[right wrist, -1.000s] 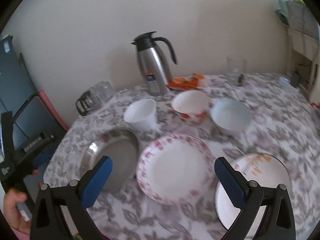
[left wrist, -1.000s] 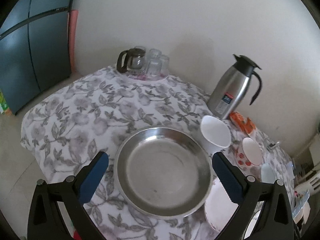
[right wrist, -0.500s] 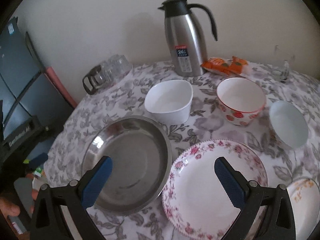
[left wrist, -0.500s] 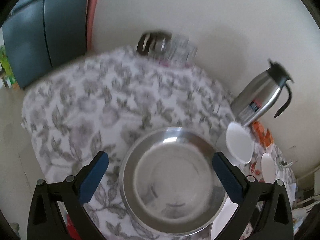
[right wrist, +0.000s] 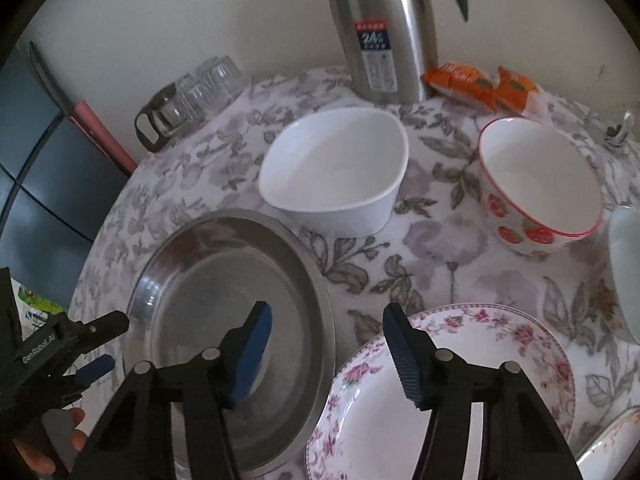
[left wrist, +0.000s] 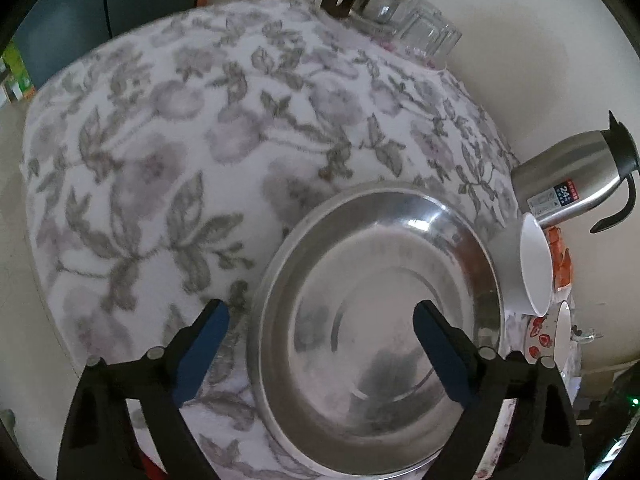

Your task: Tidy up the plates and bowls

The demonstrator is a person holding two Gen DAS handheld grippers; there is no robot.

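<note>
A wide steel dish [left wrist: 376, 280] [right wrist: 224, 280] sits on the flower-patterned tablecloth [left wrist: 160, 160]. My left gripper [left wrist: 320, 320] straddles the dish's left rim, one finger over the cloth and one over the dish's inside; its jaws are closing and touch nothing. My right gripper [right wrist: 326, 320] straddles the right rim, its jaws closing too, with the pads still apart from the metal. A floral plate [right wrist: 480, 360] lies right beside the dish. Behind stand a white bowl [right wrist: 336, 172] and a strawberry-patterned bowl [right wrist: 536, 184]. In the right wrist view the left gripper [right wrist: 92, 344] shows at the dish's far side.
A steel thermos [right wrist: 380, 28] [left wrist: 572, 176], orange snack packets [right wrist: 480, 84] and a glass pot with upturned glasses [right wrist: 192, 96] [left wrist: 372, 0] line the wall side. A pale bowl [right wrist: 626, 264] and another plate [right wrist: 612, 444] sit at the right. The table drops off at the left, beside a dark cabinet.
Both grippers came down close over the steel dish. The right one swung left from above the floral plate to the dish's right rim. Both pairs of jaws narrowed.
</note>
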